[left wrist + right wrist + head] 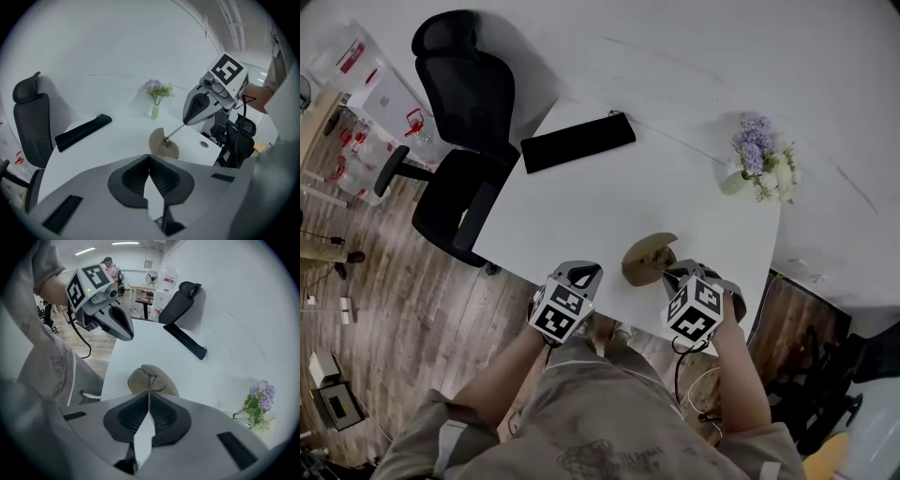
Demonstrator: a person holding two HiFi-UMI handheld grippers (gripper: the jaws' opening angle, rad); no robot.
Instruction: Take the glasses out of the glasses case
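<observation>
Glasses (149, 387) barely discernible against case (137, 380)

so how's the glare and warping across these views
Head view: wide-angle bend, the white table edges bow and its top is washed out. Left gripper view: dark round corners, table and wall merge in pale glare, glasses case reads crisp. Right gripper view: same vignette, flowers soft near the rim.

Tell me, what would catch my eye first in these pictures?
The tan shell-shaped case near the white table's front edge, with the right tool pinching a thin stem that runs out of it. Then the purple flowers at the table's right and the long black pouch at its far side.
</observation>
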